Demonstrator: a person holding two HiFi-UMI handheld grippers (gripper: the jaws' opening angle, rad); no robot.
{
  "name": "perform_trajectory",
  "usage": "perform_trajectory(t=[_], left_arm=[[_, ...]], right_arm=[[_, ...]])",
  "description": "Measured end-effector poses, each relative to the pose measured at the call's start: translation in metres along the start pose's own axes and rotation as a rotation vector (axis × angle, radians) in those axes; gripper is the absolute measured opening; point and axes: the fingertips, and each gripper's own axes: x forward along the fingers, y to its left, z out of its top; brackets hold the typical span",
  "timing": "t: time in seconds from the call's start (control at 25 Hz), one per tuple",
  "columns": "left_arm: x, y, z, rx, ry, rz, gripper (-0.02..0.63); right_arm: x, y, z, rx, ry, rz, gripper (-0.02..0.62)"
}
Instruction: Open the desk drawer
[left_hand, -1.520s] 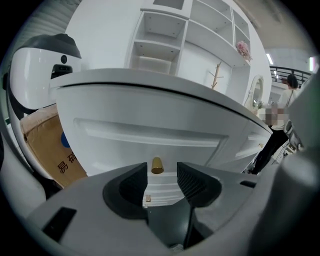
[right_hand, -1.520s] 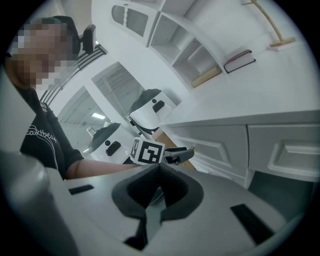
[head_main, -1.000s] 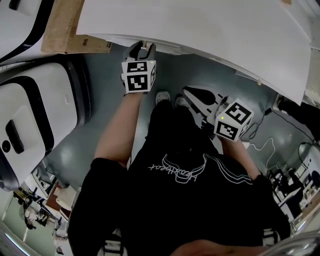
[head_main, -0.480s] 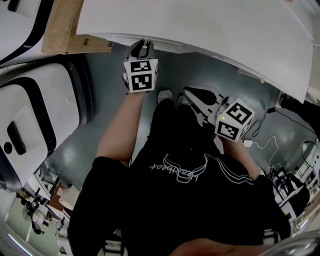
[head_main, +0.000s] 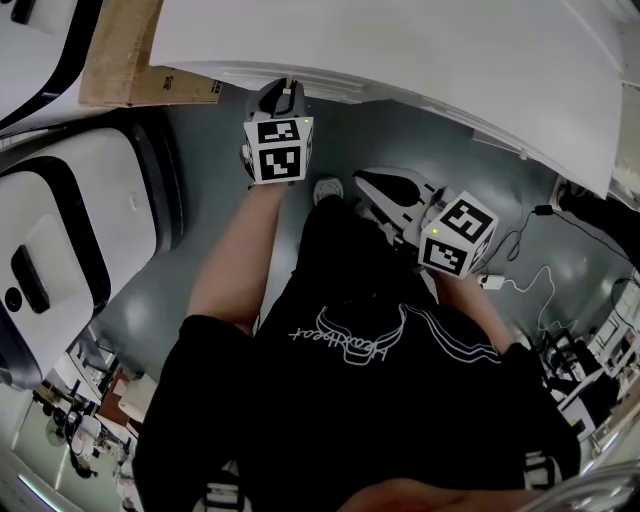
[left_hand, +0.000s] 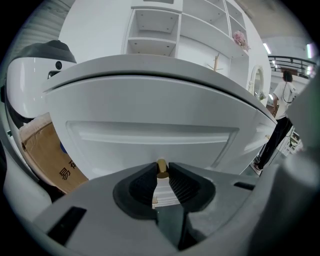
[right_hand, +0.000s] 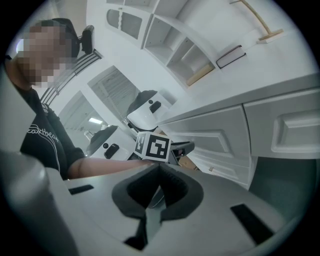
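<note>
The white desk drawer front (left_hand: 150, 134) fills the left gripper view, with a small brass knob (left_hand: 161, 168) at its lower middle. My left gripper (left_hand: 161, 173) has its jaws closing around that knob, and both dark pads touch its sides. In the head view the left gripper (head_main: 284, 96) reaches under the desk top's (head_main: 420, 50) edge. My right gripper (head_main: 368, 184) hangs apart over the floor, jaws together with nothing in them. Its own view shows the right gripper (right_hand: 159, 168) facing the left gripper's marker cube (right_hand: 152, 146).
A cardboard box (head_main: 120, 50) leans beside the desk at left. A large white and black machine housing (head_main: 70, 230) stands on the floor at left. Cables (head_main: 530, 262) lie on the grey floor at right. The person's shoes (head_main: 326, 190) stand before the desk.
The left gripper's jaws have narrowed at the desk front. Both hands stayed nearly in place; the right gripper shifted slightly left.
</note>
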Motion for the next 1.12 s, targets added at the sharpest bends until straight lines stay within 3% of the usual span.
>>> perform_trajectory(t=[1.12], left_arm=[[-0.028, -0.003, -0.024, -0.027, -0.008, 0.007, 0.075]], right_arm=[[-0.037, 0.023, -0.049, 0.011, 0.012, -0.008, 0.006]])
